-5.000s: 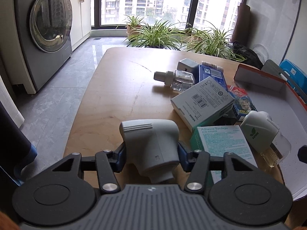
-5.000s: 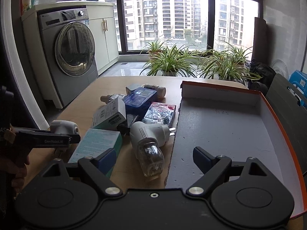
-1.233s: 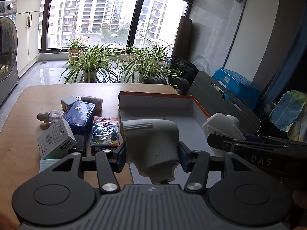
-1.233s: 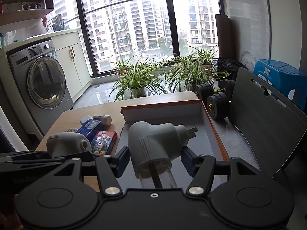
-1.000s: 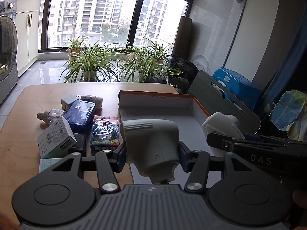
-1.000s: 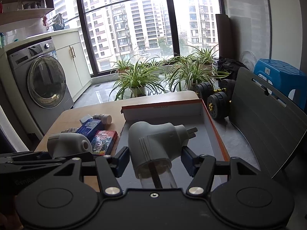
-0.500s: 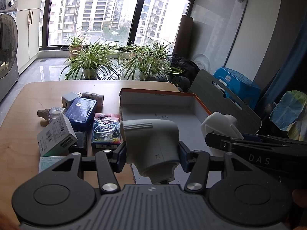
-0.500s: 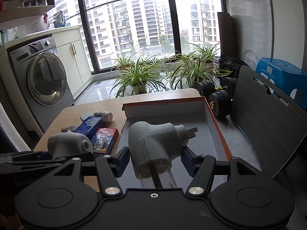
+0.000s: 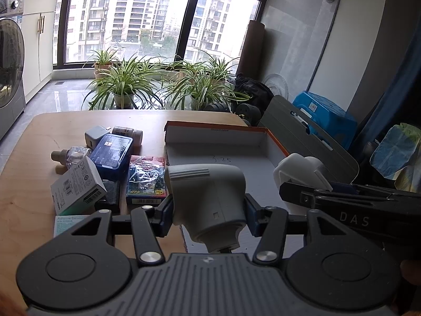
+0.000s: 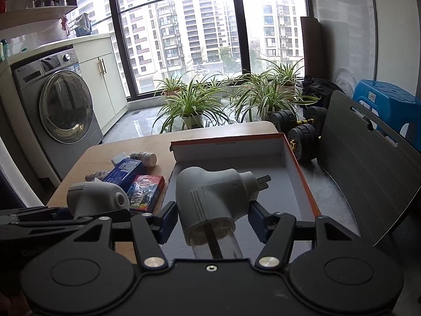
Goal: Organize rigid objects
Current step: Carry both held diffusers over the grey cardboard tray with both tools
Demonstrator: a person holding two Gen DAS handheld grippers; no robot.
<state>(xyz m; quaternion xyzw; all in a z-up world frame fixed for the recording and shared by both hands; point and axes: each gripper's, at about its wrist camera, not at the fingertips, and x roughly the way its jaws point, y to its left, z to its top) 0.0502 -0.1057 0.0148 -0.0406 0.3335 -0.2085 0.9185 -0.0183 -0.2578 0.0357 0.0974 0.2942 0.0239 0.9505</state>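
My left gripper (image 9: 209, 208) is shut on a grey plug-in device (image 9: 208, 194), held in the air at the near left edge of the orange-rimmed white box (image 9: 218, 131). My right gripper (image 10: 213, 220) is shut on a second grey plug-in device (image 10: 210, 192) with a clear bottle under it, its prongs pointing right, above the box (image 10: 300, 173). Each view shows the other gripper with its device: the right one (image 9: 300, 168) and the left one (image 10: 97, 197). The box floor under them is bare.
On the wooden table (image 9: 52, 123) left of the box lie a blue case (image 9: 113, 150), a white carton (image 9: 79, 184), a red card pack (image 9: 146, 179), a small clear bottle (image 9: 71, 155), a pill bottle (image 9: 127, 133) and a bandage box (image 9: 68, 222). A grey board (image 10: 368, 179) and dumbbells (image 10: 302, 134) stand to the right.
Five seconds ago the right gripper stood open over the table; it has closed on the bottle device and lifted it. Both grippers moved over the box. Over the last second they barely shifted.
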